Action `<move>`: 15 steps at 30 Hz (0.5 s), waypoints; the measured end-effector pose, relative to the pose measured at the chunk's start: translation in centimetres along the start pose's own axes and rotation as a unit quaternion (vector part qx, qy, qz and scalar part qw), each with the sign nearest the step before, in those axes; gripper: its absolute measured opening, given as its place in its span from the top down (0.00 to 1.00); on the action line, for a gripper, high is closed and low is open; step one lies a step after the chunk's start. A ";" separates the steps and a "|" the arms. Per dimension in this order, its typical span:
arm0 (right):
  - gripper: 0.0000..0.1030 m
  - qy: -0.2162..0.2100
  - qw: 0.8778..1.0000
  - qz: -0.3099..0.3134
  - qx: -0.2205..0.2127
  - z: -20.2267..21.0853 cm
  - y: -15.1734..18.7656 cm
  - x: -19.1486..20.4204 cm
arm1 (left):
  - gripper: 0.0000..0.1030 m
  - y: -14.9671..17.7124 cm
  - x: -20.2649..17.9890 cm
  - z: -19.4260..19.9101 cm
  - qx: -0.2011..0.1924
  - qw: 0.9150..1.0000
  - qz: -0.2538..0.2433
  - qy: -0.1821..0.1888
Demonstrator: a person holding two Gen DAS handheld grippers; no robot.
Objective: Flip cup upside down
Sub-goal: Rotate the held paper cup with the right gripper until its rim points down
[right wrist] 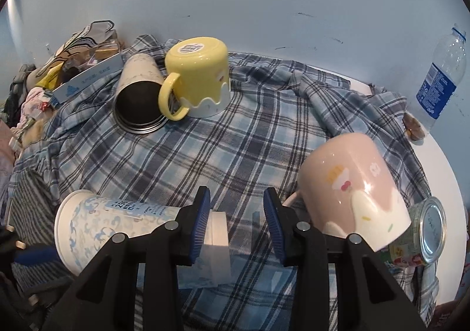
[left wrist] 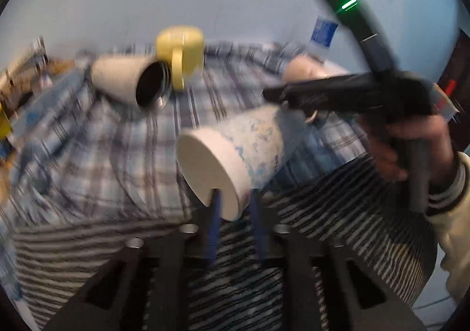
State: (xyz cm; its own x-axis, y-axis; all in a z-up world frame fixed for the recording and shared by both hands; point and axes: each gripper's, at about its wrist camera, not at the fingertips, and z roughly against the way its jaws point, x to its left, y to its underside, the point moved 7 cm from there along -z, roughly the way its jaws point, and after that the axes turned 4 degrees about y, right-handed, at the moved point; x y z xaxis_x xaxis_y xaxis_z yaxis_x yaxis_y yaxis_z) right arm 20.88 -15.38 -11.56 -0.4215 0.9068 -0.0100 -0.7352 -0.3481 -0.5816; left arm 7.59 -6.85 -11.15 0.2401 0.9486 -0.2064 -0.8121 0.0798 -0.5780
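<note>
left gripper [left wrist: 233, 198] pinching the tipped paper cup [left wrist: 232, 151] by its base rim, right gripper [right wrist: 236, 223] spread wide with nothing in it, plaid cloth [right wrist: 235, 140] underneath

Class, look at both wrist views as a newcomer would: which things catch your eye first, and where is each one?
First is the white paper cup with blue pattern, tipped on its side, its base rim pinched in the left gripper above the plaid cloth. Next, the yellow mug stands upside down at the far side, beside a tumbler lying on its side. Near the open right gripper, a pink mug sits inverted.
</note>
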 end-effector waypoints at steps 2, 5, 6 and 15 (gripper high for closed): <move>0.64 -0.008 1.000 0.001 0.000 0.5 0.5 -0.1 | 0.85 0.6 -0.1 -0.7 0.008 1.000 -0.003 0.000; 0.64 -0.004 1.000 0.018 -0.009 1.3 1.0 -0.3 | 0.83 0.6 0.1 -1.2 0.009 1.000 -0.007 -0.019; 0.64 0.002 1.000 0.026 -0.012 1.5 1.1 -0.3 | 0.82 0.4 0.3 -1.3 0.008 1.000 -0.006 -0.027; 0.65 -0.015 1.000 0.019 0.003 2.5 1.9 -0.7 | 0.83 -2.9 5.2 -2.3 -0.018 0.995 0.052 -0.083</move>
State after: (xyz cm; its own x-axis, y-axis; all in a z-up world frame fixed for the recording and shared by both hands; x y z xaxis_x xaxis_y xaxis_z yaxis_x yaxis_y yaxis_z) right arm 18.50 -17.29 -10.62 -0.4655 0.8850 -0.0077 -0.7212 -0.3843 -0.5764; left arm 12.37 -2.89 -12.37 0.0614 0.9890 -0.1348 -0.8078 -0.0301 -0.5886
